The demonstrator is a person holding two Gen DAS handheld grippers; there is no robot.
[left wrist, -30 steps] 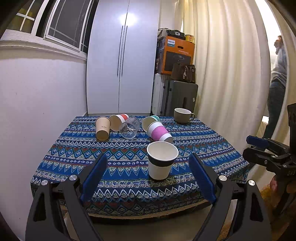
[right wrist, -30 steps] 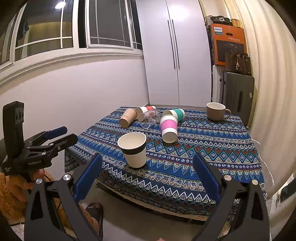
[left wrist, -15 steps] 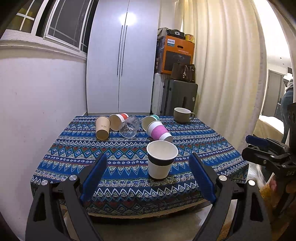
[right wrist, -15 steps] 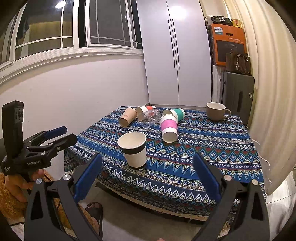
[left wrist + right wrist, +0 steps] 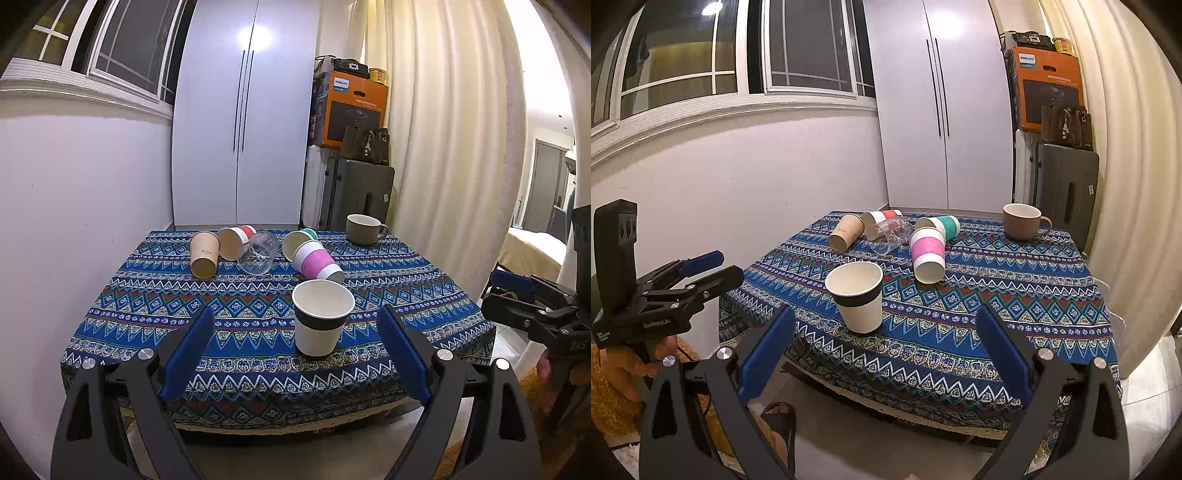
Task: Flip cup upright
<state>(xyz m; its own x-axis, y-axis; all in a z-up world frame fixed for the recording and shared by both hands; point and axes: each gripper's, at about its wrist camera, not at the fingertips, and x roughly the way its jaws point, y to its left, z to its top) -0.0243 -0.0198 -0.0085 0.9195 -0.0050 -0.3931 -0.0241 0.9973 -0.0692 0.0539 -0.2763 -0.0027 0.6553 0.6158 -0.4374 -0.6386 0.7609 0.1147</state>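
A white paper cup with a black band (image 5: 320, 322) (image 5: 858, 295) stands upright near the table's front edge. Behind it several cups lie on their sides: a pink-banded cup (image 5: 317, 263) (image 5: 927, 254), a teal-banded cup (image 5: 297, 240) (image 5: 940, 226), a clear plastic cup (image 5: 258, 252) (image 5: 891, 235), a red-banded cup (image 5: 236, 240) (image 5: 881, 223) and a tan cup (image 5: 204, 254) (image 5: 846, 232). My left gripper (image 5: 295, 345) is open and empty, in front of the table edge. My right gripper (image 5: 882, 341) is open and empty, also short of the table.
A grey mug (image 5: 364, 229) (image 5: 1023, 220) stands upright at the back right of the blue patterned tablecloth (image 5: 221, 306) (image 5: 997, 295). A white wall lies left, a wardrobe behind, curtain and suitcase at right. Each gripper shows in the other's view (image 5: 532, 306) (image 5: 676, 291).
A person at the far right of the left wrist view has moved out of sight. The grippers and cups have barely moved.
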